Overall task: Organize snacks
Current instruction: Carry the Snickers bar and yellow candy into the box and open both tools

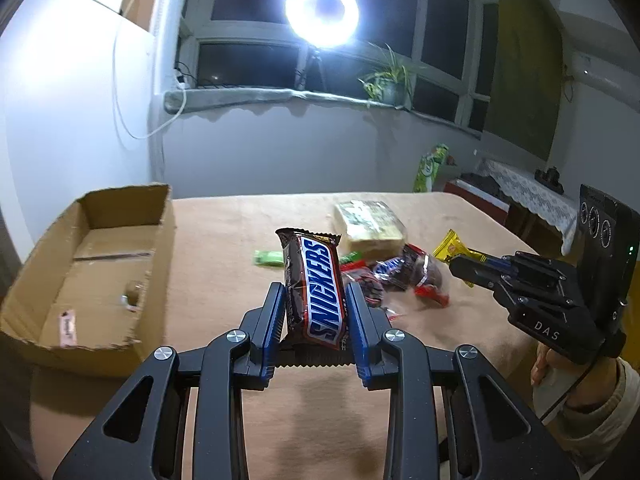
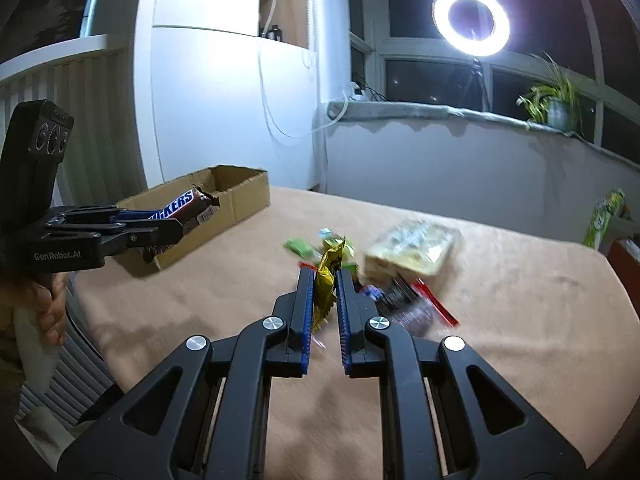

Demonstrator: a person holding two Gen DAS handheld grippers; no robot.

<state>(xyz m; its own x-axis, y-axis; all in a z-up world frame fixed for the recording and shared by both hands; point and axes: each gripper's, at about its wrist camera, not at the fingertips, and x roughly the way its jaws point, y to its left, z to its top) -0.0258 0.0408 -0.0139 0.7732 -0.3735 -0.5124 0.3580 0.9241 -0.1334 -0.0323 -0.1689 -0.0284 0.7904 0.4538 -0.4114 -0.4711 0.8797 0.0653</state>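
Tan table (image 1: 240, 240), cardboard box (image 1: 120, 240).

Illumination comes chiefly from a circular white ring lamp on a tripod (image 1: 322, 13) (image 2: 471, 21) set before dark night-time window panes (image 1: 248, 65); it blooms to overexposed glare and washes out the white wall panel (image 1: 60, 92) at the left. The room is otherwise dim, with soft shadows on the tan cloth-covered table (image 1: 224, 240) (image 2: 500, 280) toward its near edge. Both fisheye views bend straight lines, darken at the corners, and the right wrist view shows motion blur across the loose pile of wrapped snacks (image 2: 404, 264).
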